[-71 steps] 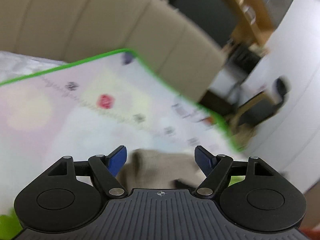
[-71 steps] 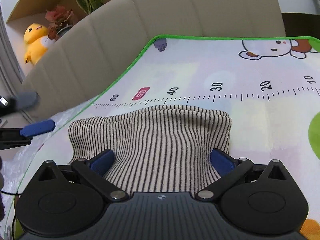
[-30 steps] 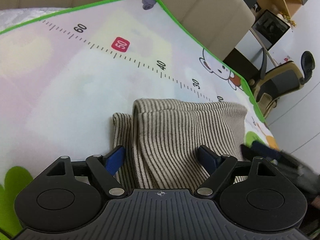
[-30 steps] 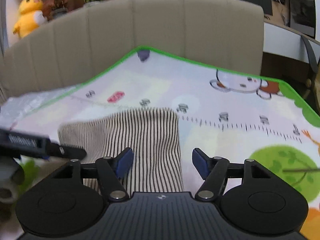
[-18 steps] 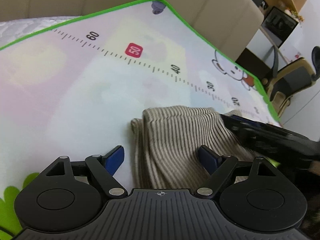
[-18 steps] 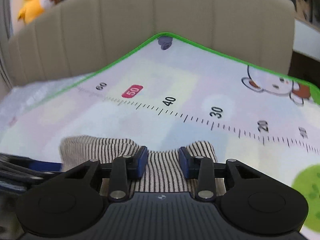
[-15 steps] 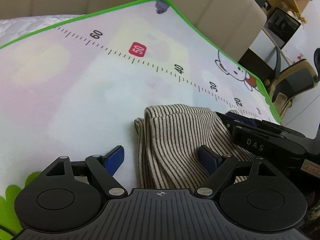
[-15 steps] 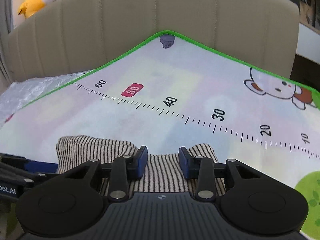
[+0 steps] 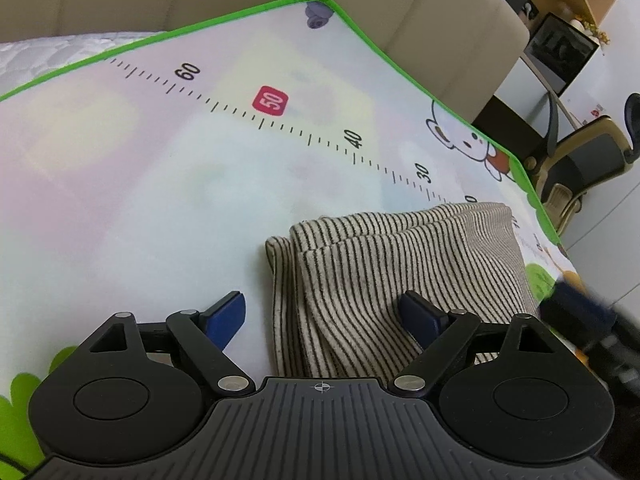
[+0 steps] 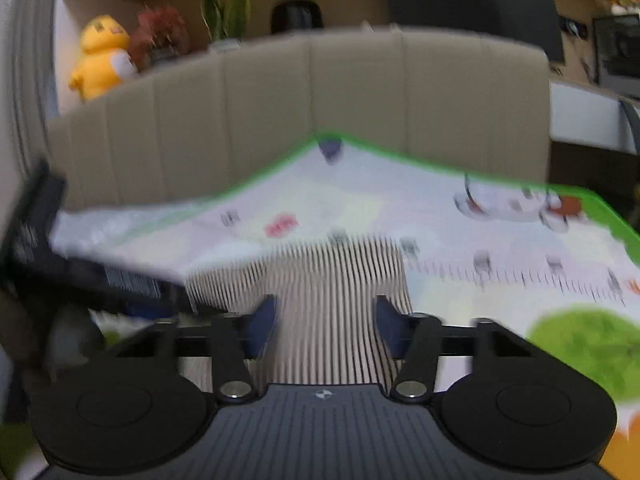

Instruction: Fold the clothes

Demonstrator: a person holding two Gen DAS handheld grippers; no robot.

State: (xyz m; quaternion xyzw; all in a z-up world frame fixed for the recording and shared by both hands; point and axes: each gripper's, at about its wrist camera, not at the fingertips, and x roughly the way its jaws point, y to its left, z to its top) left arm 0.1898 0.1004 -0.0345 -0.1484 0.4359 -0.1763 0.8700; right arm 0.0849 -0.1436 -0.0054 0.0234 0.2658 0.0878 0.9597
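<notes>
A beige garment with thin dark stripes [image 9: 400, 272] lies folded in layers on the play mat [image 9: 160, 184]. My left gripper [image 9: 324, 314] hangs low over its near left part, jaws wide and still opening; the garment's left edge lies between the blue fingertips [image 9: 228, 312] and the pads do not press it. In the blurred right wrist view, my right gripper [image 10: 325, 324] sits over the garment [image 10: 320, 276] with its jaws opening and nothing pinched. It shows as a dark blur [image 9: 580, 304] at the right of the left wrist view.
The mat has a green border, a printed ruler and cartoon animals, and lies on a white quilted cover [image 9: 60, 52]. A beige padded back [image 10: 312, 92] stands behind it. An office chair [image 9: 580, 160] is beyond the right edge, and a yellow plush toy [image 10: 100, 56] sits on a shelf.
My right gripper narrowed its jaws at the garment's far edge, then drew back fast and widened them. It has left the left wrist view's middle. The left gripper stayed in place.
</notes>
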